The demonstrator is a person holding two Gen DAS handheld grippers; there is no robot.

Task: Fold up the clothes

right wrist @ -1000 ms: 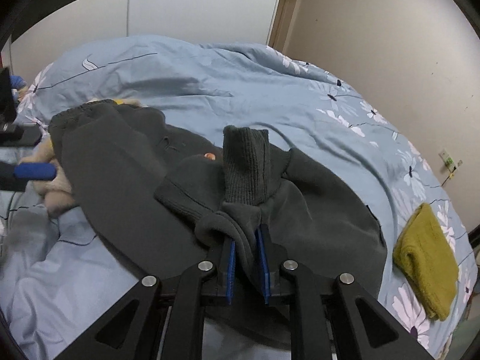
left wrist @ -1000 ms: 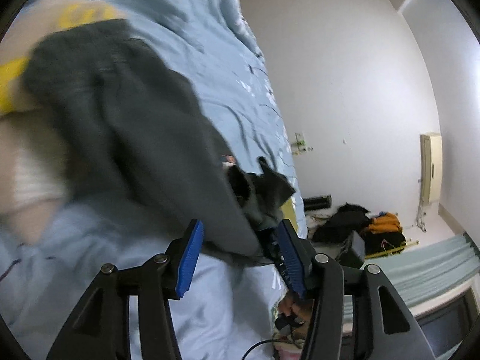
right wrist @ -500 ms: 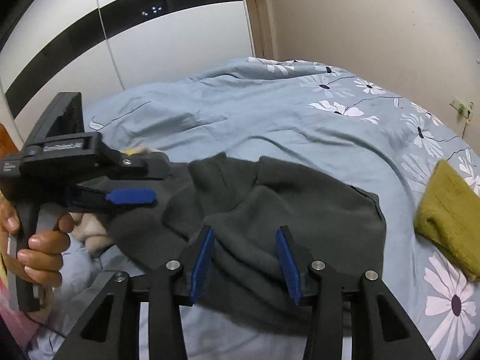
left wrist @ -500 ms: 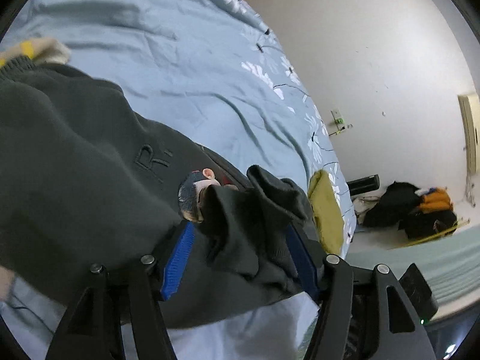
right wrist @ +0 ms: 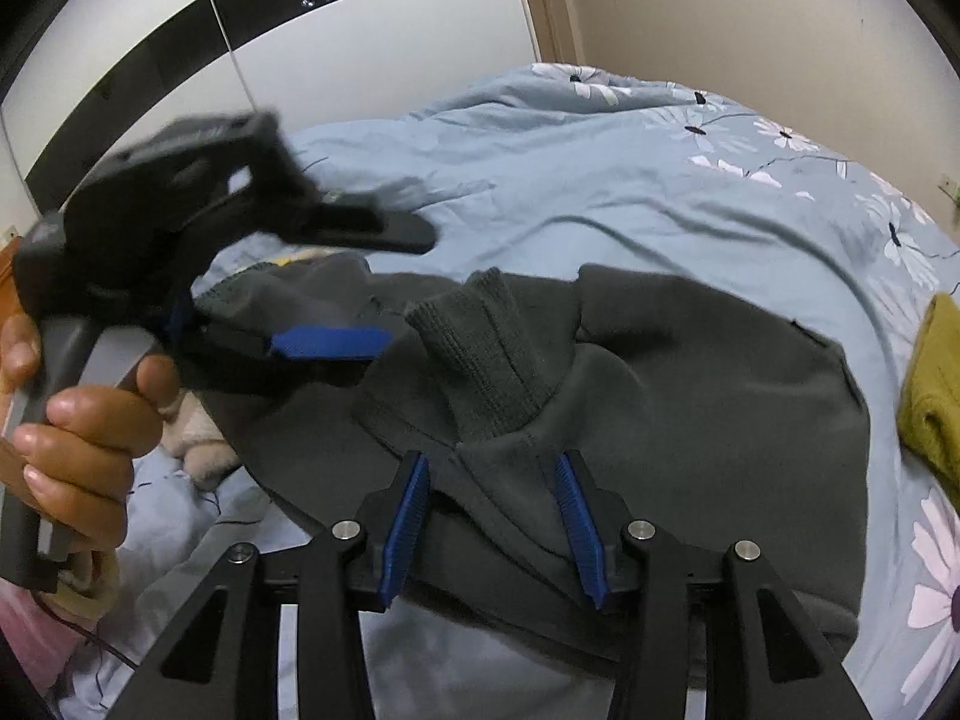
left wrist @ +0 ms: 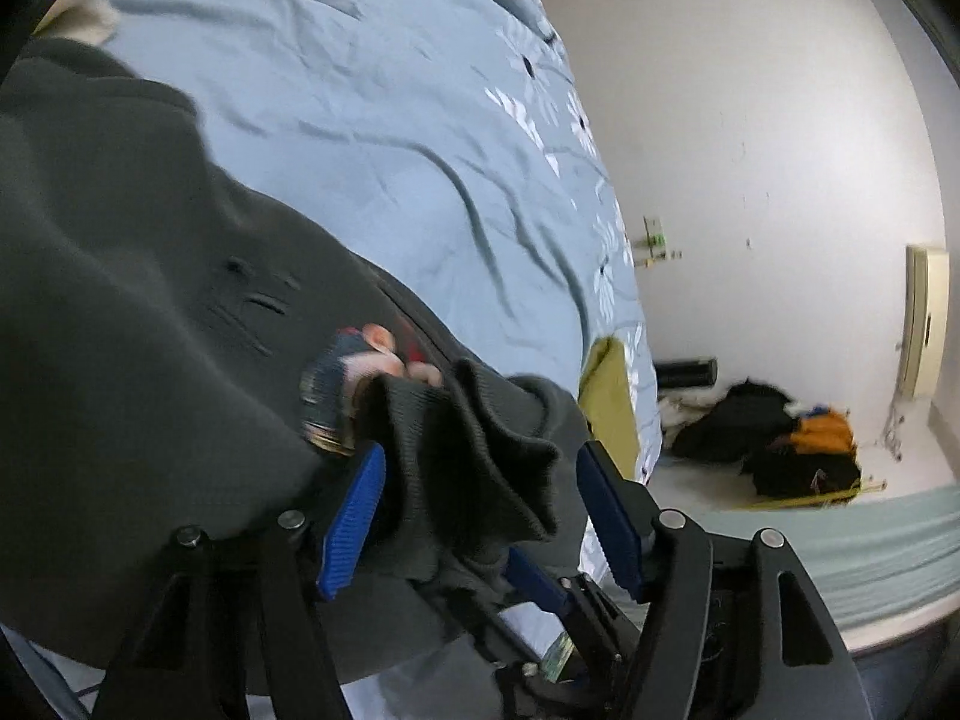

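Observation:
A dark grey sweatshirt (right wrist: 690,390) lies spread on the blue flowered duvet (right wrist: 600,180). Its sleeve is folded across the body, and the ribbed cuff (right wrist: 480,360) stands up just beyond my right gripper (right wrist: 492,528). That gripper is open, with its blue pads either side of a fold of sleeve. My left gripper (right wrist: 384,288), held by a hand (right wrist: 78,438), comes in from the left, open. In the left wrist view the left gripper (left wrist: 480,516) straddles the crumpled cuff (left wrist: 474,450), jaws wide apart. A small printed figure (left wrist: 354,372) shows on the sweatshirt's chest (left wrist: 150,330).
A folded olive-yellow garment (right wrist: 936,390) (left wrist: 612,402) lies at the bed's right edge. A cream plush toy (right wrist: 198,438) is partly under the sweatshirt at the left. Behind the bed stands a white and black wardrobe (right wrist: 240,30). Dark clothes (left wrist: 774,438) are piled on the floor by the wall.
My right gripper was shut on the sleeve a second ago and has let go and drawn back. My left gripper has swung in over the cuff, still open.

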